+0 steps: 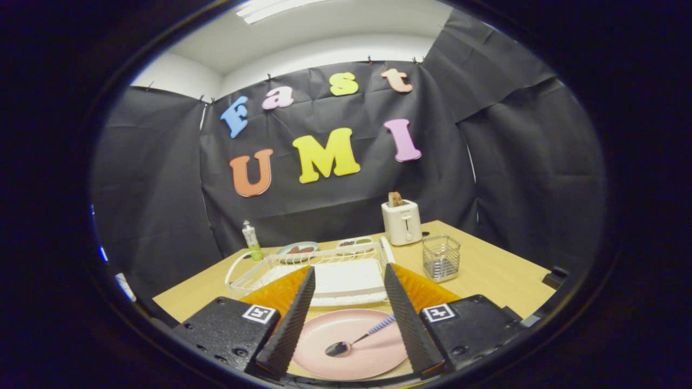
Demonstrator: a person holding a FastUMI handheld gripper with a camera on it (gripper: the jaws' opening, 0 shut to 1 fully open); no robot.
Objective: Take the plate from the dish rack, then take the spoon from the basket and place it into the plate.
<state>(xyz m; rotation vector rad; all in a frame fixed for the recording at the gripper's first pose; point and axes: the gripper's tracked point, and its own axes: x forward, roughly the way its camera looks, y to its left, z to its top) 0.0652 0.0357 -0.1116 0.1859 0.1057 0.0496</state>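
The gripper hangs with jaws spread and empty above the pink plate, where the spoon lies between them (light, stiff, likely slippery; its slim striped handle looks the best hold).

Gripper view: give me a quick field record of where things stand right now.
claw: open, fingers apart, holding nothing
plate: pink, flat on the table between the fingers
spoon: lying in the plate, bowl toward the camera
dish rack: white, just beyond the fingers
basket: clear, beside the rack, below the toaster
task state: spoon already in plate
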